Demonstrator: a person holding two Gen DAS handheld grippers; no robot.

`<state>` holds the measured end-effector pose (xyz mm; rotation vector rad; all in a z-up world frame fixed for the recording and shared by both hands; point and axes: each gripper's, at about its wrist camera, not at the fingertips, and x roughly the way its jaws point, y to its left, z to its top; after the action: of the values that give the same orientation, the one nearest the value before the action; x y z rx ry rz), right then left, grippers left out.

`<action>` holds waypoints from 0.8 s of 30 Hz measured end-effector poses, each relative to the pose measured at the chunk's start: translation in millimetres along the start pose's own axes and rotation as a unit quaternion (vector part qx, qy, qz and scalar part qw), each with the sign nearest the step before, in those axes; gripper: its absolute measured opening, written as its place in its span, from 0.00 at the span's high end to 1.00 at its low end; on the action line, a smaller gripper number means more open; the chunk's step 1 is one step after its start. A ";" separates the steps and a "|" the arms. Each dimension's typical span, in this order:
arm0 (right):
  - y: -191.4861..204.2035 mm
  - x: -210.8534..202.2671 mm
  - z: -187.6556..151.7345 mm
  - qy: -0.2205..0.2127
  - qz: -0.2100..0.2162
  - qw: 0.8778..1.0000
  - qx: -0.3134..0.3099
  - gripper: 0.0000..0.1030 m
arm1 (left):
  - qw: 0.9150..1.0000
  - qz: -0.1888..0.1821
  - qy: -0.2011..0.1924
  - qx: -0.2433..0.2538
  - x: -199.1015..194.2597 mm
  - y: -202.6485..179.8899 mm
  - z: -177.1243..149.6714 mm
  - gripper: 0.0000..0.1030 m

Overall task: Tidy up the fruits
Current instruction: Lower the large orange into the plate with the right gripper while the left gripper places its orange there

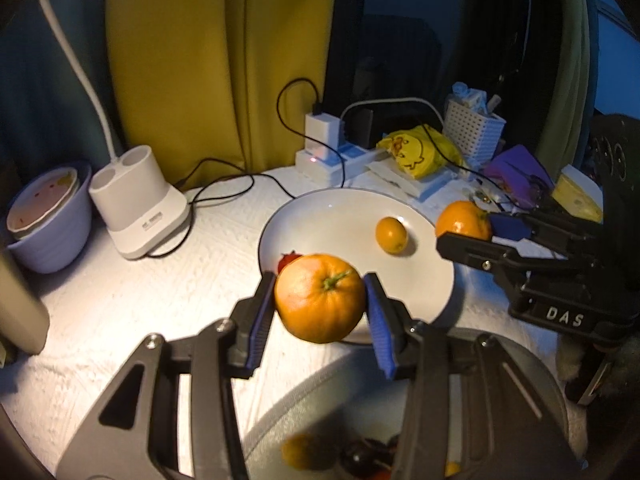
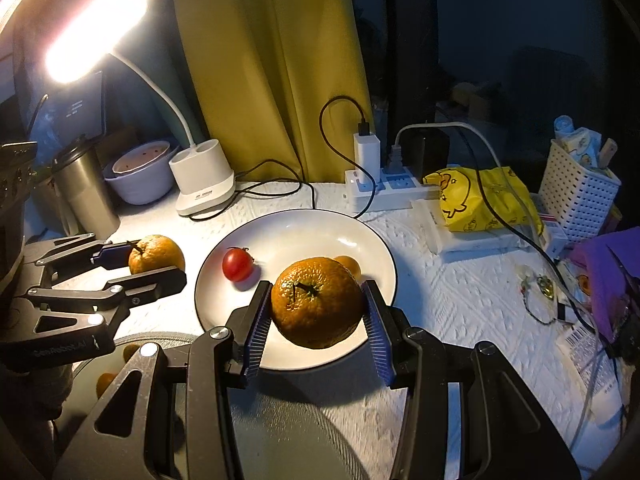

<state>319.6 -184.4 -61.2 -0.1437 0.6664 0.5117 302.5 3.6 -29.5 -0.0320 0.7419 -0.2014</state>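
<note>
Orange-skinned and firm but bruisable, one mandarin (image 1: 320,298) sits clenched across its middle in the left claw (image 1: 320,308) at lower centre over the white plate (image 1: 340,208), another mandarin (image 2: 316,302) likewise gripped by the right claw (image 2: 316,312), both light, round and inclined to roll

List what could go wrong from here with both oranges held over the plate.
1. Both grippers, left and right, converge on one white plate; they could collide.
2. The left orange hangs over the plate's rim; released there, it may roll onto the cloth.
3. The right orange could land on the kumquat or knock the cherry tomato.
</note>
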 end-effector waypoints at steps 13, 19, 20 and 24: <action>-3.8 45.4 4.6 0.016 0.013 1.000 0.002 0.54 | 0.999 -0.019 0.028 -0.009 49.2 8.8 17.0 0.57; -7.1 58.9 2.1 0.028 0.015 0.999 0.006 0.54 | 0.998 -0.032 0.045 -0.016 61.2 11.6 21.1 0.56; -6.9 59.6 2.1 0.030 0.016 0.999 0.007 0.54 | 0.998 -0.031 0.045 -0.017 61.5 11.8 21.4 0.56; -7.2 59.4 3.9 0.026 0.017 0.999 0.011 0.54 | 0.998 -0.030 0.045 -0.024 61.0 14.1 22.0 0.56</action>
<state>365.0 -165.4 -95.5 -0.1262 0.7265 0.5342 363.5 4.7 -55.4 -0.0910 0.8365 -0.2438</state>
